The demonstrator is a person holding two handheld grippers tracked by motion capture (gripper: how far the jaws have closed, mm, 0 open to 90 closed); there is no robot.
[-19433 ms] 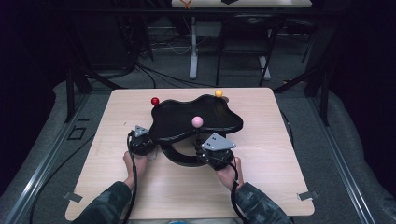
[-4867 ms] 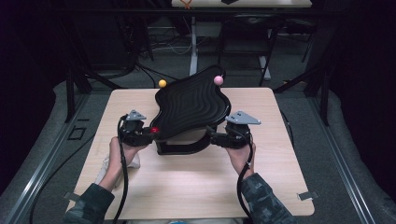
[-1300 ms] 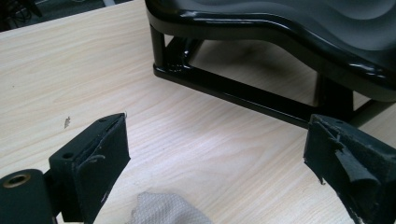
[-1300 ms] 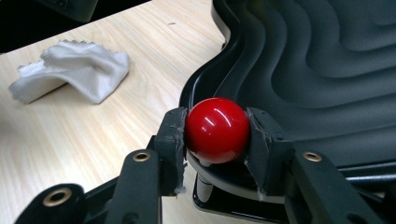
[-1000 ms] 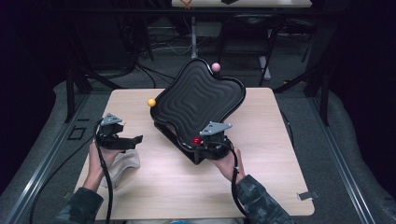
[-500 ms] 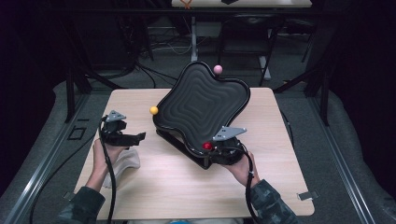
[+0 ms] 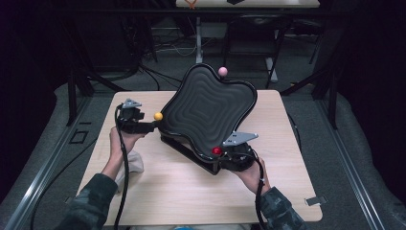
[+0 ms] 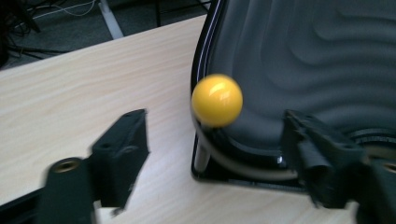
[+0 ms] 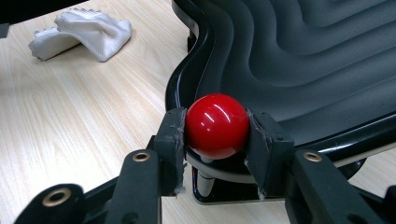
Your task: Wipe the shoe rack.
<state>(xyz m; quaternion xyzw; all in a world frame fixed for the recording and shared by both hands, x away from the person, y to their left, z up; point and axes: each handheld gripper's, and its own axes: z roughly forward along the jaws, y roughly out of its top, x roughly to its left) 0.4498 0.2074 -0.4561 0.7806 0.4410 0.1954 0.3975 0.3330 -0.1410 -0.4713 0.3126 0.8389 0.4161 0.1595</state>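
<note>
Wooden table point(image 7: 158, 187) bears a tilted black tray point(image 7: 208, 112); right gripper point(image 9: 215, 135) pinches its six-o'clock red ball point(image 9: 217, 125), while left gripper point(image 8: 210, 149), jaws just closing, brackets the nine-o'clock yellow ball point(image 8: 217, 100) untouched.

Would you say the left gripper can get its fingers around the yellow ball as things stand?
Probably yes: the yellow ball sits between the left gripper's closing fingers, untouched, nothing blocking.

A pale wooden table point(image 7: 158, 191) stands on grey floor point(image 7: 344, 158) in a dark room.
</note>
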